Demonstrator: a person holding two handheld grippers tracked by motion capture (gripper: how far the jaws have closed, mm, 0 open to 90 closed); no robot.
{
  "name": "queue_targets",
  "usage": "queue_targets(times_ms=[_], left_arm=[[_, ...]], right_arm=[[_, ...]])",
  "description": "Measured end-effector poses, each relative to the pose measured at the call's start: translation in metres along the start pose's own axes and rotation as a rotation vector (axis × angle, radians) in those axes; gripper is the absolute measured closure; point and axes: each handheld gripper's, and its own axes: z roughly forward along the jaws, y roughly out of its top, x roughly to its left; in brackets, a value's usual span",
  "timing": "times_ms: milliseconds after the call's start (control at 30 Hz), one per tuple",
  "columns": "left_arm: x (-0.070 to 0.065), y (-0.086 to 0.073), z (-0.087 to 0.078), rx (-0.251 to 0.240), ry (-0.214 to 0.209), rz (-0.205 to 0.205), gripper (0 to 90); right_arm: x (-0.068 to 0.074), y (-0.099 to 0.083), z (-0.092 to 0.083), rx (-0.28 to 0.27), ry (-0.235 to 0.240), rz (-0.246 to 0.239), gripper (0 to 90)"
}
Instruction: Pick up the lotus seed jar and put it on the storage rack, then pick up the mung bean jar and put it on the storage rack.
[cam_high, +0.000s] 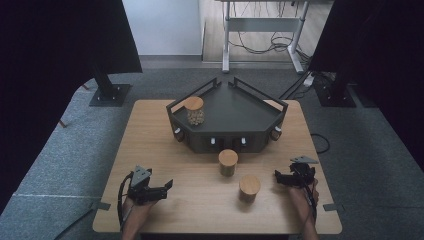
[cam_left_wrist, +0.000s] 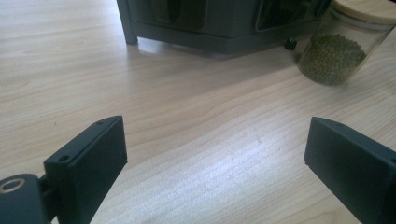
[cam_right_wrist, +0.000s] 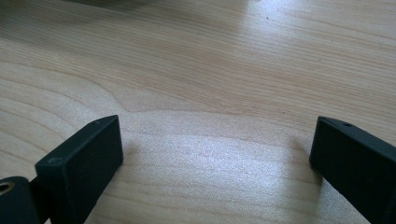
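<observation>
While both grippers rest low over the near edge of the tabletop (cam_high: 165, 150), we judge the work to be at its approach step: nothing is gripped and no jar has been reached. The left gripper (cam_high: 167, 187) lies at the near left, its fingers (cam_left_wrist: 88, 161) spread wide with bare wood between them. The right gripper (cam_high: 278, 176) lies at the near right, its fingers (cam_right_wrist: 81, 161) equally wide and empty.

We note three jars with wooden lids. One jar (cam_high: 195, 111) already stands on the dark tray (cam_high: 235, 107) at the far middle, in its left corner. The middle jar (cam_high: 228, 162) stands on the tabletop just in front of the tray. The near jar (cam_high: 249, 188) stands between the two grippers, closer to the right one yet apart from it. The left gripper view shows a jar of green grains (cam_left_wrist: 338, 44) ahead and to the right of its fingers, well clear of them; it is probably the middle jar, though the angle leaves this uncertain.

We judge that the next move calls for bringing one pair of fingers level around a loose jar's body, centred, before closing.
</observation>
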Motion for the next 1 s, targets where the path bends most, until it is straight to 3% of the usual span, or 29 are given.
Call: queue_targets(times_ms=[667,1000], left_arm=[[-0.001,-0.02,0.012,0.096,0.04,-0.008,5.5],[-0.002,-0.026,0.022,0.169,0.061,0.014,5.2]], right_arm=[[-0.001,0.0,-0.001,-0.003,0.003,-0.001,3.9],[-0.003,0.003,-0.014,-0.119,0.029,0.005,8.0]])
